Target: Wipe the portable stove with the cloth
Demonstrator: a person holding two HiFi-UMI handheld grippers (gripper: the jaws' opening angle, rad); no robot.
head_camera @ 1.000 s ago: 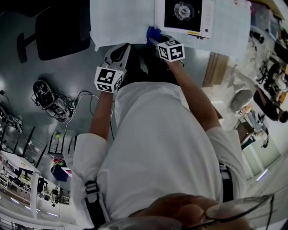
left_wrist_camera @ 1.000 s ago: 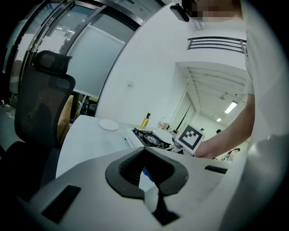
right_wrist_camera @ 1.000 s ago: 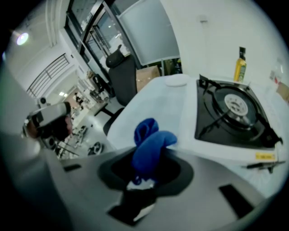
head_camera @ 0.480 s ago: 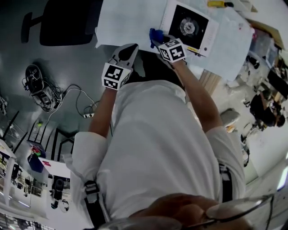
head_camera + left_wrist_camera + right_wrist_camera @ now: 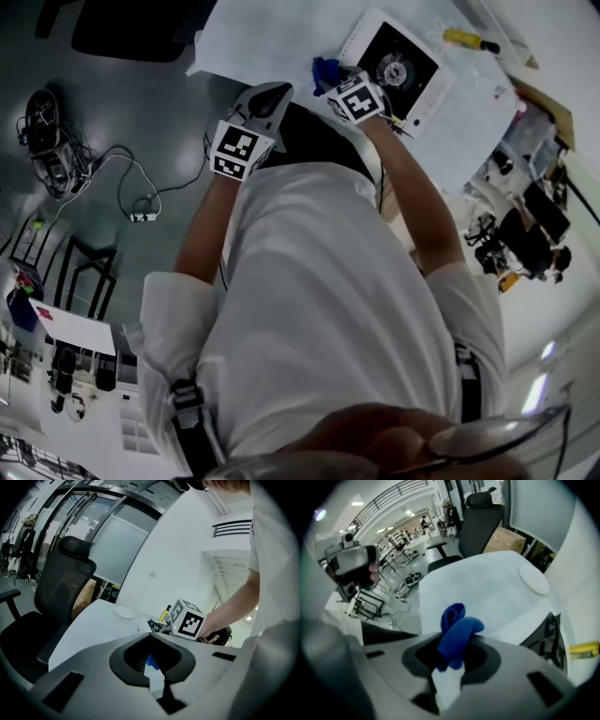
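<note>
White table (image 5: 272,37): stove (image 5: 398,61) now nearer right tool (image 5: 334,84) pinching cloth (image 5: 324,70); left tool (image 5: 270,96) pressed together.

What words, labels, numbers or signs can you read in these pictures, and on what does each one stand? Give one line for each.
No text here can be read.
Marker cubes: black-and-white square patterns, no letters or numbers.
Portable stove: any print on its white edge is too small to read.
Yellow object: dark print, too blurred to read.
Cloth: plain blue, no print.
</note>
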